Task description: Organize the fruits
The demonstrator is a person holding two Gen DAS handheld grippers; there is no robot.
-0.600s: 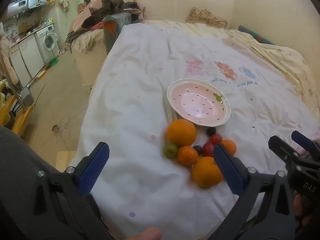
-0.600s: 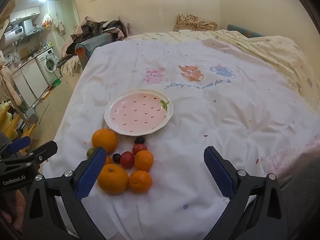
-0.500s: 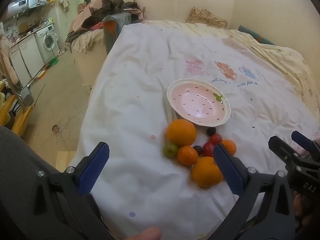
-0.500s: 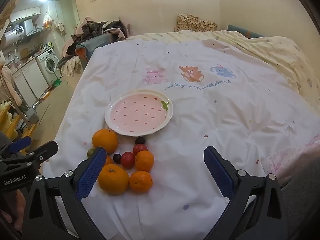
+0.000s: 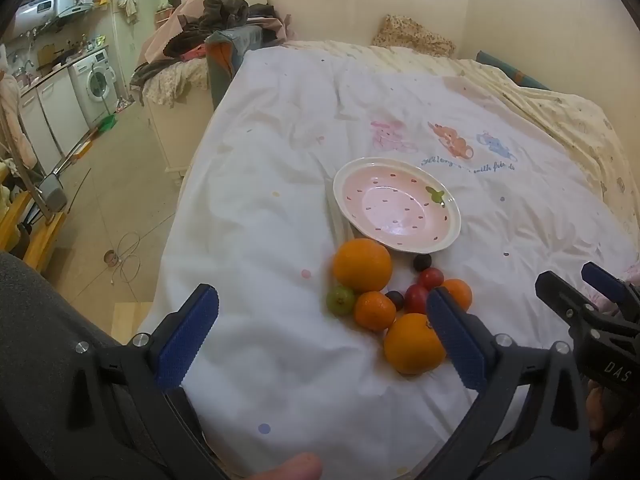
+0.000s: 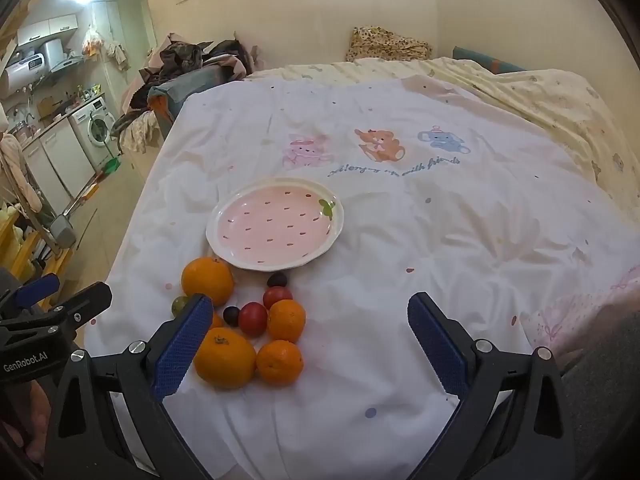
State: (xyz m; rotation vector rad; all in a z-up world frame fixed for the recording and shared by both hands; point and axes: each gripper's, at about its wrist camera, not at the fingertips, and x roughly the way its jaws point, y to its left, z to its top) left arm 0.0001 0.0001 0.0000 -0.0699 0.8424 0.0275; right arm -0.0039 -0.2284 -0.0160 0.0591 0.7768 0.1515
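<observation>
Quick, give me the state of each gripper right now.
Left gripper: open, holding nothing.
Right gripper: open, holding nothing.

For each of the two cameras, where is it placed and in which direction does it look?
Left wrist view: sits on the left gripper, looks forward and down over the bed at the plate and fruit pile; own open fingers, a grey sleeve and the right gripper show.
Right wrist view: sits on the right gripper, same downward look from further right; own open fingers and the left gripper show.
Shared: plate, fruit pile, white cover, kitchen corner.
</observation>
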